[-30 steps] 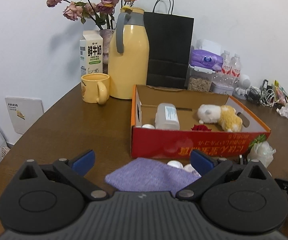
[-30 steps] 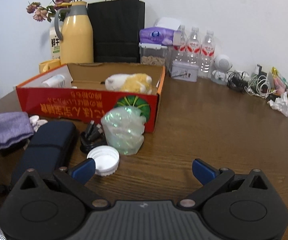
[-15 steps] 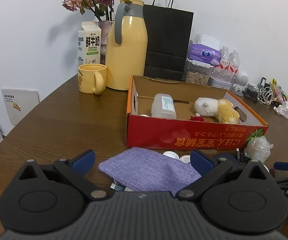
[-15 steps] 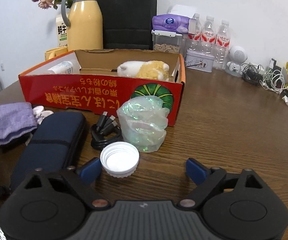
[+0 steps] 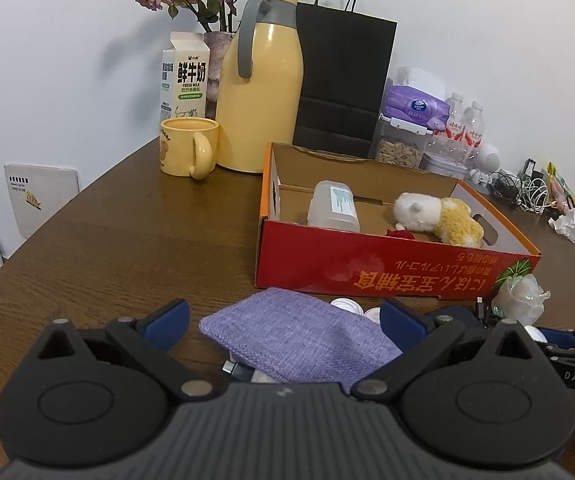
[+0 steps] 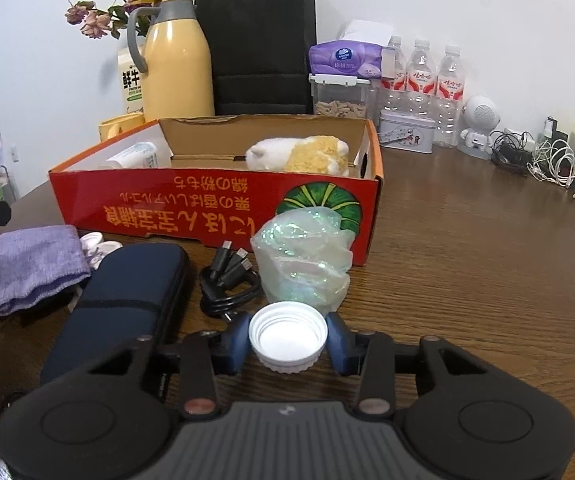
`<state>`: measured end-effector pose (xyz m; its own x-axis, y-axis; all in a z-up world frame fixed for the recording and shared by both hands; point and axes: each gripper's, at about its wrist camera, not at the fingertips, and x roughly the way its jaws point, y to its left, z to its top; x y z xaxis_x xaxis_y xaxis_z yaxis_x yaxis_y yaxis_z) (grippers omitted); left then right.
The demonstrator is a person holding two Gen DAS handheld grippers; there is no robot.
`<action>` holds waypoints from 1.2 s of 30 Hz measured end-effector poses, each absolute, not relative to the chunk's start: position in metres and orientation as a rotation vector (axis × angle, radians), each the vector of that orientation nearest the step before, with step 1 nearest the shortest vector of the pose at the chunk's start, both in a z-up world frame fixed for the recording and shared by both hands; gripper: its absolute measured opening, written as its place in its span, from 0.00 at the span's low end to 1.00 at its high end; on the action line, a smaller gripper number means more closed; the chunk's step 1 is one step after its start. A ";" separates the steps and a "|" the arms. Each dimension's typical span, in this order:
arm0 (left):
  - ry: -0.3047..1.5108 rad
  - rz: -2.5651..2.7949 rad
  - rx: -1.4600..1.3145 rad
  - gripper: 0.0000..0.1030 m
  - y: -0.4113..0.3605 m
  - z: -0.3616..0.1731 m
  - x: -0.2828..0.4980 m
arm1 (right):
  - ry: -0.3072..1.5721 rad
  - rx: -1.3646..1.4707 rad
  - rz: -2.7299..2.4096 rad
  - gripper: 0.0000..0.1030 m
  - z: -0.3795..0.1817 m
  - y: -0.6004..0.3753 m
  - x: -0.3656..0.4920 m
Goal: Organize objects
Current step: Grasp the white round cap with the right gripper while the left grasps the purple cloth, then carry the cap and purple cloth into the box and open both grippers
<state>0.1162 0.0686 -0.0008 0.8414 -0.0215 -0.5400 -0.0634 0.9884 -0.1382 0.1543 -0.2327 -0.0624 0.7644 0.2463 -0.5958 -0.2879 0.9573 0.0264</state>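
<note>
My right gripper [image 6: 287,340] has its jaws closing, and both blue pads touch the sides of a white cap [image 6: 287,336] on the table. Just beyond the cap lie a crumpled plastic bag [image 6: 303,264], a black cable [image 6: 227,280] and a dark zip case [image 6: 127,300]. A red cardboard box [image 6: 207,216] holds a plush toy [image 6: 299,154] and a clear bottle [image 5: 333,206]. My left gripper [image 5: 283,316] stands open over a purple knit pouch [image 5: 299,340], which lies in front of the box [image 5: 367,276].
At the back stand a yellow thermos [image 5: 263,104], a yellow mug [image 5: 187,146], a milk carton [image 5: 185,76] and a black paper bag [image 5: 343,84]. Water bottles [image 6: 423,80], a tin [image 6: 405,130] and tangled cables [image 6: 535,156] fill the back right.
My right gripper moved forward around the white cap and its jaws closed in from wide open until the pads met the cap. The left gripper stayed open.
</note>
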 end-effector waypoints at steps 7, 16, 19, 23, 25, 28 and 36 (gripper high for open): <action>0.605 0.002 -0.122 1.00 0.067 -0.005 0.118 | 0.581 -0.073 0.269 0.38 -0.057 -0.234 0.146; 0.649 -0.051 -0.026 1.00 0.056 -0.020 0.132 | 0.577 -0.074 0.261 0.38 -0.056 -0.235 0.145; 0.685 -0.056 -0.006 1.00 0.056 -0.026 0.145 | 0.582 -0.072 0.260 0.38 -0.057 -0.235 0.146; 0.692 -0.102 0.010 0.90 0.052 -0.029 0.148 | 0.581 -0.066 0.260 0.38 -0.056 -0.236 0.145; 0.674 -0.127 0.009 0.67 0.050 -0.029 0.144 | 0.583 -0.066 0.262 0.38 -0.057 -0.236 0.146; 0.631 -0.114 0.026 0.46 0.046 -0.025 0.137 | 0.593 -0.073 0.267 0.38 -0.057 -0.235 0.147; 0.621 -0.126 0.019 0.20 0.051 -0.024 0.136 | 0.597 -0.085 0.248 0.38 -0.057 -0.233 0.147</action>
